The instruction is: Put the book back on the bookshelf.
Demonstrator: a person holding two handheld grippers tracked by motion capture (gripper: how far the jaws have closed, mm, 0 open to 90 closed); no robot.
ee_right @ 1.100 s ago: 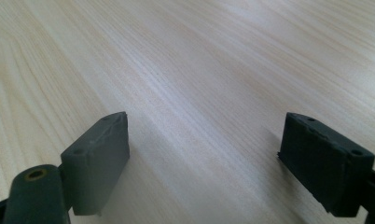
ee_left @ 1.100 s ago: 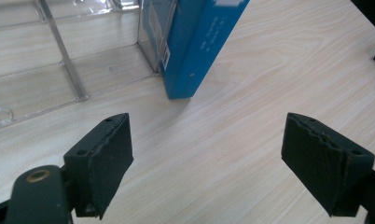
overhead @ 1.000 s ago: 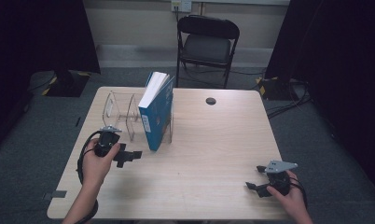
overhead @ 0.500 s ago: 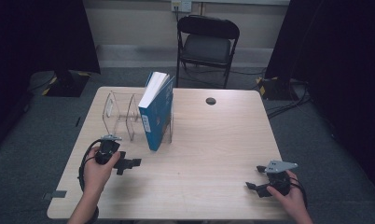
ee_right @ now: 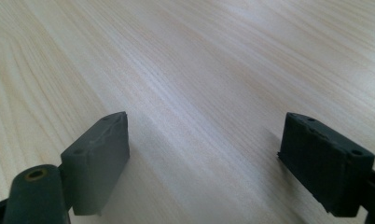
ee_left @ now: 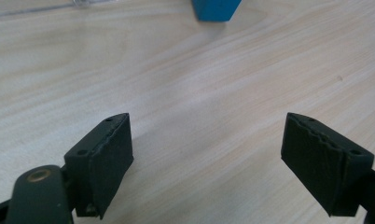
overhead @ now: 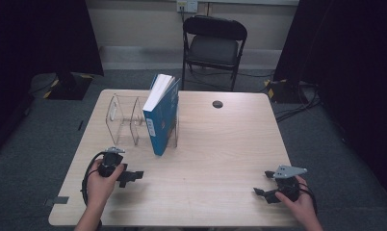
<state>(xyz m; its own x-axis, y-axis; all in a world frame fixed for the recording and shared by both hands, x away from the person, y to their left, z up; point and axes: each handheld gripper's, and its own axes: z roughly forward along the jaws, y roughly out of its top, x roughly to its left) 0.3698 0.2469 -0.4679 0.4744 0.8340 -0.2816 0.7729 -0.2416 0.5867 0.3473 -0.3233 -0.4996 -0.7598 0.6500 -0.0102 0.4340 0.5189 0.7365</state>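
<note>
The left tool [overhead: 130, 176] rested low over the near left part of the pale wooden desk [overhead: 220, 144], held in the person's left hand [overhead: 101, 185], with its black cable looped beside the wrist. In the left gripper view its two black jaws stood spread wide, with bare wood grain between them and nothing held. Its tips pointed toward the middle of the desk. The right tool [overhead: 264, 184] sat near the front right corner of the desk, in the right hand [overhead: 300, 202], with a grey three-cornered plate on top. In the right gripper view its jaws were likewise spread apart over bare wood, gripping nothing.

The blue book [overhead: 161, 115] stood upright in the clear acrylic rack [overhead: 124, 118] on the left half of the desk, toward the far side. It occupied the rack's rightmost slot and leaned a little to the right, its white page edges facing up and a small label low on its spine. The rack's slots to the left of the book held nothing. The book's lower corner [ee_left: 216, 9] appeared at the top edge of the left gripper view, ahead of the left tool and well apart from it. The right tool was far from the book, across the desk.

A small dark round disc [overhead: 217, 104] lay on the far part of the desk, right of the book. A black folding chair [overhead: 213, 45] stood behind the desk
</note>
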